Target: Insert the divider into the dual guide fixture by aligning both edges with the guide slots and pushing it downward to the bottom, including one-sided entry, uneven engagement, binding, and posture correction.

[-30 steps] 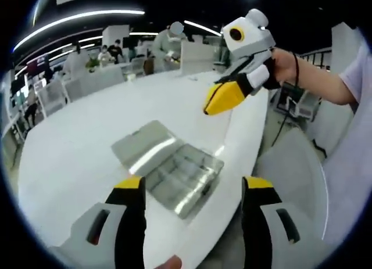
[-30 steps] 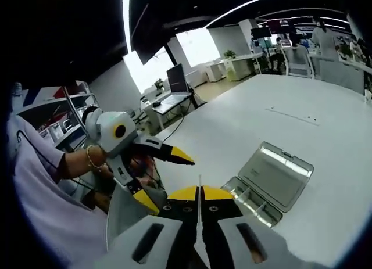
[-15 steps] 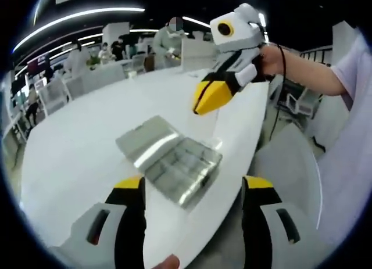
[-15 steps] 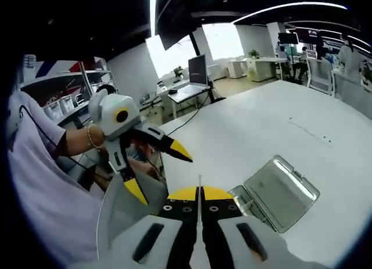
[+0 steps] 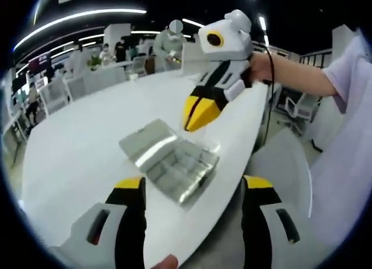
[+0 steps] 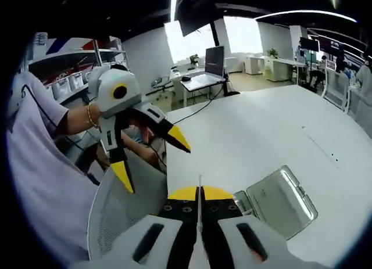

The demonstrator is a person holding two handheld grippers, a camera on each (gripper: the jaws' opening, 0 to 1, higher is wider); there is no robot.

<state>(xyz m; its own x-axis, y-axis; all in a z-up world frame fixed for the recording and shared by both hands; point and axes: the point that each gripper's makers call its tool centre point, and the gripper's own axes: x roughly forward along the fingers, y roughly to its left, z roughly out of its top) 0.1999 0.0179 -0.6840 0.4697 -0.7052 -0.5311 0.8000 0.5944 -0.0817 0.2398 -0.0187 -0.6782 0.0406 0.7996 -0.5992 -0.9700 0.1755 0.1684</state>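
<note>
Both grippers in the air, thin divider pinched in the right gripper, clear fixture box lying open on the table.

Right gripper (image 6: 199, 194) is clenched on the divider (image 6: 199, 183), a thin edge-on sliver sticking up lower centre of the right gripper view. Left gripper (image 5: 192, 186) is spread wide, grasping nothing; it also shows upper left of the right gripper view. The fixture (image 5: 170, 164) sits mid-frame in the left gripper view, at the table (image 5: 81, 135) edge, lid flat beside the tray. Risks, my read: the box is unheld and near the edge, so a downward push could slide or tip it; a divider gripped edge-on may enter one slot first and bind. Hard to make out: the guide slots (clear plastic plus glare) and the divider's full outline.
</note>
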